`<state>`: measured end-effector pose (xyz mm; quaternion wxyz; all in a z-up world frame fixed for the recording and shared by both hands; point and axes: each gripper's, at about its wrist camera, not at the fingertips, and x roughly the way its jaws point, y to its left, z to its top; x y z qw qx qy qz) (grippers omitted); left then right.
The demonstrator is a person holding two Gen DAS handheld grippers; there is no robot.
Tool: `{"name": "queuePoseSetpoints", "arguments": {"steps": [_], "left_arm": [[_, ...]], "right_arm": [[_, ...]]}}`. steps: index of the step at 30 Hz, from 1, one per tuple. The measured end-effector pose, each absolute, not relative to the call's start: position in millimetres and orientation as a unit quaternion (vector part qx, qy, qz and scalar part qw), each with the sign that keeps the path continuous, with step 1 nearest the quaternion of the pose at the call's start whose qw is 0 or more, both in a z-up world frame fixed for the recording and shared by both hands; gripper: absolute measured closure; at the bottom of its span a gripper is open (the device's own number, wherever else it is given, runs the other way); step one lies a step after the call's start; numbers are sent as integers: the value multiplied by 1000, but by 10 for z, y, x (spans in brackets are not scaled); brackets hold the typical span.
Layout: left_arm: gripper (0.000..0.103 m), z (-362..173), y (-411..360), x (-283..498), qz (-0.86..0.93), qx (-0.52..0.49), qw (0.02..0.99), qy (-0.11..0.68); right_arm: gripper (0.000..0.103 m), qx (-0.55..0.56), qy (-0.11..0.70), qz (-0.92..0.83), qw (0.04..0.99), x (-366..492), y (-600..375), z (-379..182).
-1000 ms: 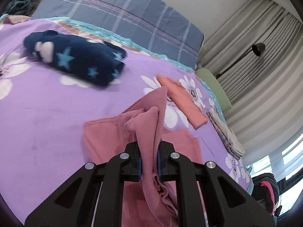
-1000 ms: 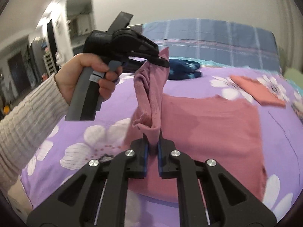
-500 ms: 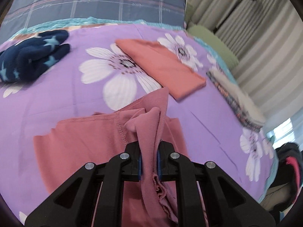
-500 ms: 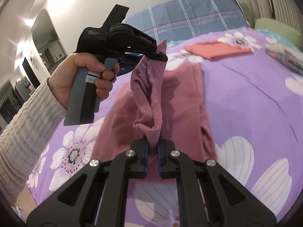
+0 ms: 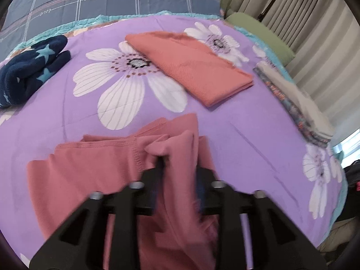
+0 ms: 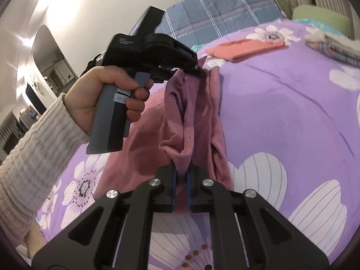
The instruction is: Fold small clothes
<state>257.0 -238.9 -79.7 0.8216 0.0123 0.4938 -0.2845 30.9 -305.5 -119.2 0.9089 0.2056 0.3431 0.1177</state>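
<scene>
We see a matt pink knit garment (image 5: 90, 180) with stitched hems on a smooth printed cotton sheet (image 5: 247, 117). At twelve o'clock lies ribbed coral cloth (image 5: 191, 67); at nine, fuzzy navy fleece (image 5: 29, 72).
</scene>
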Motion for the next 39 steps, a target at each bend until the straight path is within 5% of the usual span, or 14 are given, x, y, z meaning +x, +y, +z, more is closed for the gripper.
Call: {"name": "queuePoseSetpoints", "arguments": {"steps": [5, 11, 17, 21, 25, 27, 29, 30, 32, 33, 38, 39], "left_arm": [[46, -440, -2173, 2243, -306, 26, 846, 436], [34, -230, -1498, 1500, -306, 74, 874, 371], [31, -589, -999, 647, -290, 149, 872, 367], [31, -936, -924, 314, -283, 188, 856, 391], [31, -1118, -956, 324, -259, 201, 858, 396], [31, -1136, -971, 376, -254, 190, 861, 396], [31, -1154, -1011, 415, -249, 192, 864, 393], [31, -1166, -1033, 406, -245, 199, 865, 390], [31, -1179, -1061, 386, -239, 215, 868, 379], [31, -1183, -1049, 375, -235, 219, 869, 376], [29, -1220, -824, 351, -209, 207, 873, 389], [29, -1226, -793, 348, -208, 197, 874, 393]], "right_arm": [[96, 234, 358, 125, 895, 330, -3147, -1288], [96, 255, 359, 136, 888, 316, -3184, -1305], [95, 263, 367, 137, 882, 279, -3190, -1297], [86, 262, 374, 133, 880, 259, -3194, -1283], [51, 259, 381, 137, 877, 291, -3158, -1248], [49, 239, 387, 141, 879, 317, -3055, -1221], [49, 212, 391, 125, 887, 364, -2964, -1213], [57, 201, 396, 113, 889, 390, -2941, -1222], [89, 193, 404, 86, 890, 440, -2963, -1250], [93, 207, 403, 84, 888, 437, -3023, -1256], [94, 238, 392, 61, 886, 264, -3389, -1265], [84, 228, 395, 48, 889, 252, -3432, -1290]]}}
